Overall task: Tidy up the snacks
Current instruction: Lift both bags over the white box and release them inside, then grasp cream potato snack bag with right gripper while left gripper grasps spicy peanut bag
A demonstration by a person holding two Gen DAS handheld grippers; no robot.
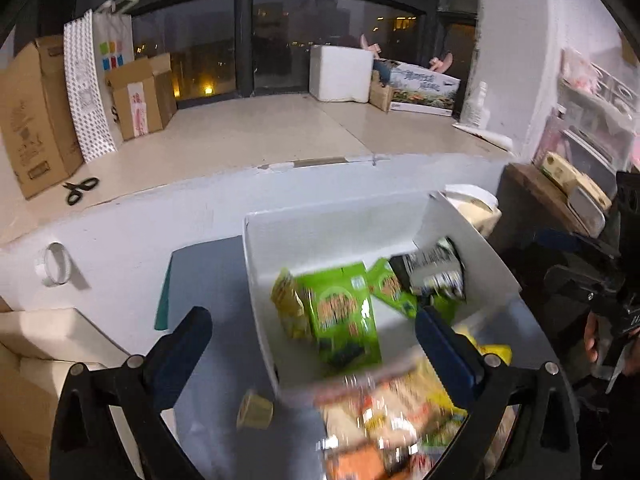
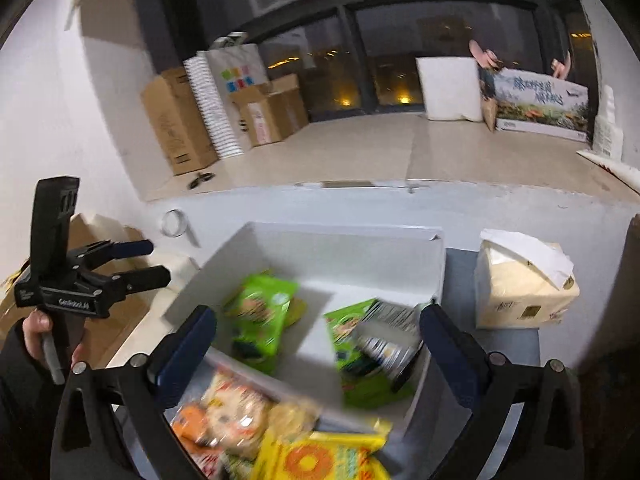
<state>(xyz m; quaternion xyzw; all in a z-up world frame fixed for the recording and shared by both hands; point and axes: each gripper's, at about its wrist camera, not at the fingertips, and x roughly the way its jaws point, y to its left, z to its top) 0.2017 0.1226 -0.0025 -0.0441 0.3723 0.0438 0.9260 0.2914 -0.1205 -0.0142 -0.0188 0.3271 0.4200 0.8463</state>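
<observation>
1. Right tongs (image 2: 318,344), jaws spread wide and empty, hang above an open white cardboard box (image 2: 340,248).
2. Green snack packets (image 2: 260,316) lie inside the box.
3. A yellow snack bag (image 2: 320,456) lies outside its near edge.
4. Left tongs (image 2: 158,260) sit at left, gapped.

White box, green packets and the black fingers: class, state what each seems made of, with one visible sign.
White box: probably thin card or foam board, matte; flat walls with sharp folded corners.
Green packets: glossy plastic film; printed, creased, catching light.
Fingers of the right gripper: hard black plastic, seemingly with dark blue pads, metal pins at the joints.
</observation>
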